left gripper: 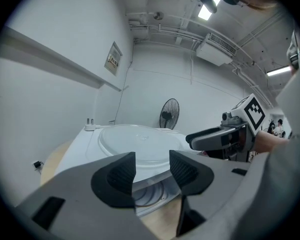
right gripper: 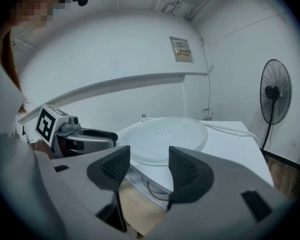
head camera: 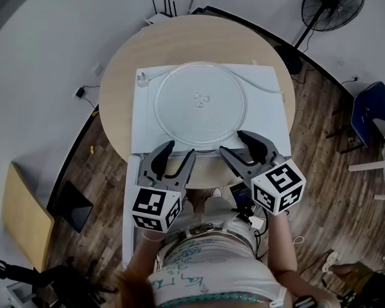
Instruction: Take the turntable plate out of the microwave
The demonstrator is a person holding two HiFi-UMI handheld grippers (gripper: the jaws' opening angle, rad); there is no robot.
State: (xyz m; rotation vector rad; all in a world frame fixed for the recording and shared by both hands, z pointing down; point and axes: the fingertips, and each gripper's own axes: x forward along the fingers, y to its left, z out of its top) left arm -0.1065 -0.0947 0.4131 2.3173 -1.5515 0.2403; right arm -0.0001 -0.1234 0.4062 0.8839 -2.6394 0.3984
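- The round wooden surface [head camera: 119, 76] fills the middle of the head view and carries the microwave; dark plank floor lies around it.
- The white microwave [head camera: 144, 127] sits on the surface, its flat top facing up. Its front edge is nearest the person, and a white panel that may be its open door hangs down at the front left.
- The clear glass turntable plate [head camera: 200, 104] is out of the oven cavity. It lies flat on the microwave's top, roughly centred, and neither gripper touches it.
- A black standing fan [head camera: 332, 4] is on the floor beyond the surface, at the far right.
- The left hand-held gripper [head camera: 178, 151] hovers at the microwave's front edge, just short of the plate's near rim. Its own view shows the jaws spread wide with nothing between the pads [left gripper: 125, 171], only the plate and the oven opening beyond them.
- The right hand-held gripper [head camera: 233, 143] hovers beside it at the same front edge, angled in toward the plate. Its jaws are also wide apart and hold nothing; the plate's rim shows through the gap, clear of the pads [right gripper: 182, 169].
- A thin ring [left gripper: 147, 196] shows inside the opening below the microwave's front edge.
- A white plug [head camera: 141, 77] rests on the microwave's top at the far left corner, beside the plate, and a white cord [head camera: 269, 85] runs along the far right of the top.
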